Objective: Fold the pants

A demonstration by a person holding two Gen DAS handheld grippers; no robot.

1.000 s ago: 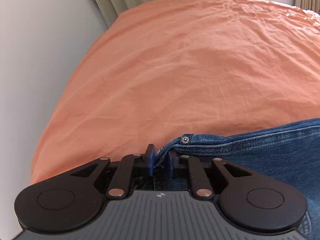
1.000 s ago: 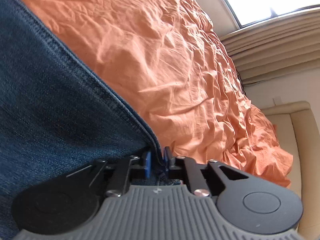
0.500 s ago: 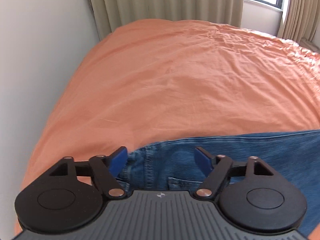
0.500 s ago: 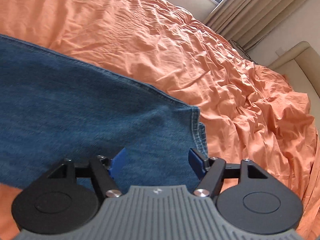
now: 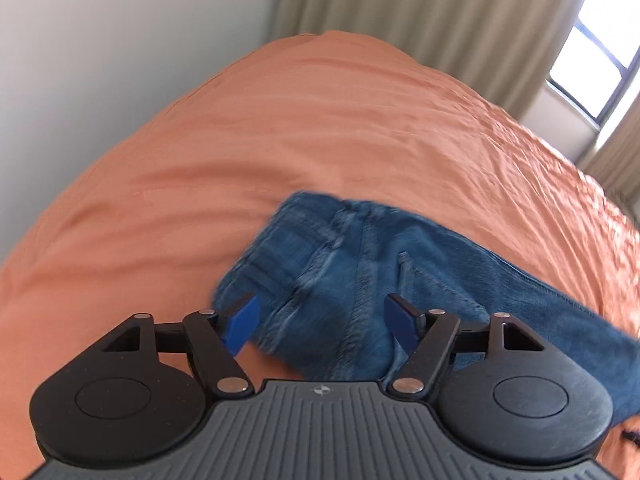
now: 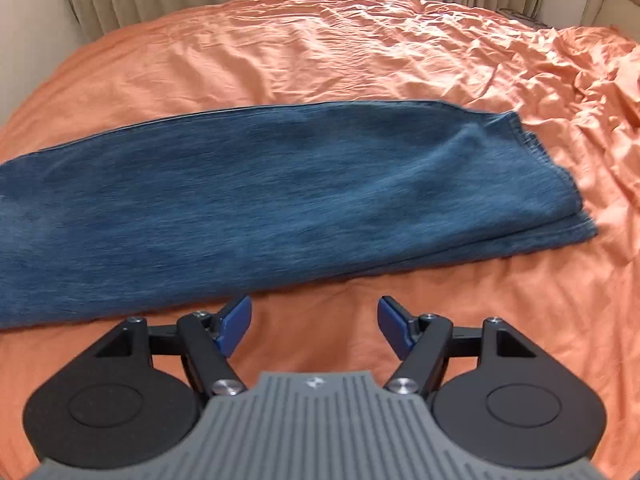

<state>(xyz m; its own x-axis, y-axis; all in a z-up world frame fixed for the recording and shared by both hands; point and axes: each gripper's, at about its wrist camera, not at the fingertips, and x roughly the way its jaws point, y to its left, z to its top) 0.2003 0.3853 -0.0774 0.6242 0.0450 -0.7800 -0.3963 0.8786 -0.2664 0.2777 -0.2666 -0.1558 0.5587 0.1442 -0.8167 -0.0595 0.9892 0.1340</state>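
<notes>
A bed (image 5: 320,140) with a rumpled orange sheet fills the left wrist view, a pale wall at ten o'clock and beige curtains (image 5: 420,12) with a bright window at two o'clock. The jeans (image 5: 360,280) lie on the sheet from the centre toward four o'clock; the waist end, with its belt loops and seams, is nearest the lens, though blur softens the detail. The left gripper (image 5: 322,320) hovers over that waistband with its jaws spread wide; they have just been opening, and no denim is pinched, the cloth merely lying beneath the gap.

In the right wrist view the same bed runs back to curtains at twelve o'clock. The jeans (image 6: 260,200) stretch from nine o'clock to three o'clock as one long band, the legs laid one upon the other, and the stacked hems sit at about two o'clock. The right gripper (image 6: 314,330) stands just short of the near edge, above bare sheet, jaws apart and empty after widening.

By my reading the lengthwise fold is done and released. The next move calls for taking the hems or the waist and carrying one end over the other, keeping layers aligned.

No containers are in sight.
</notes>
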